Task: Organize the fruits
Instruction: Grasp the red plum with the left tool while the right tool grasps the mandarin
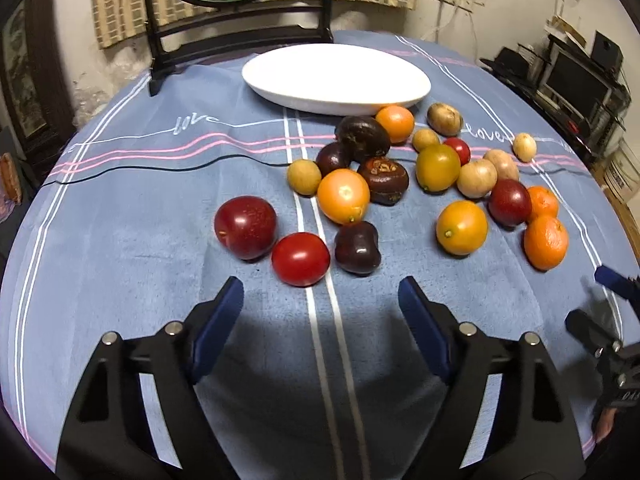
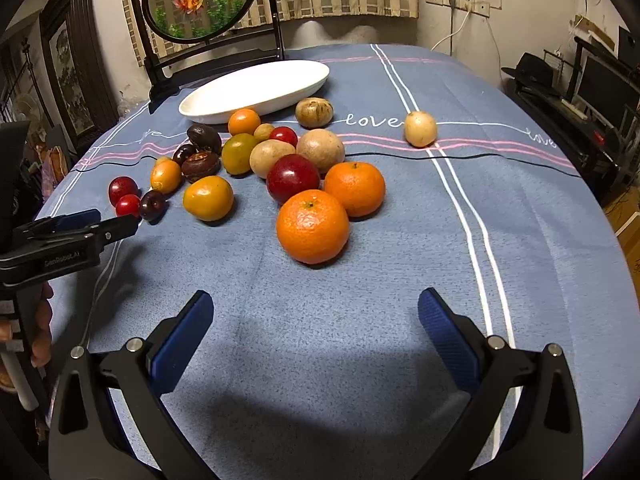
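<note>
Blue-padded jaws of the left gripper (image 1: 320, 292) stand apart and empty, tilted down at the cloth just short of the red tomato (image 1: 301, 259); round fruit like this could roll away if one pad nudges it first. Beyond it, the scattered fruits lie on the tablecloth (image 1: 140, 248), none yet in the white dish (image 1: 280, 80). Farther right, the right gripper (image 2: 316, 308) hangs released, angled down, short of the nearest mandarin (image 2: 312, 226).
</note>
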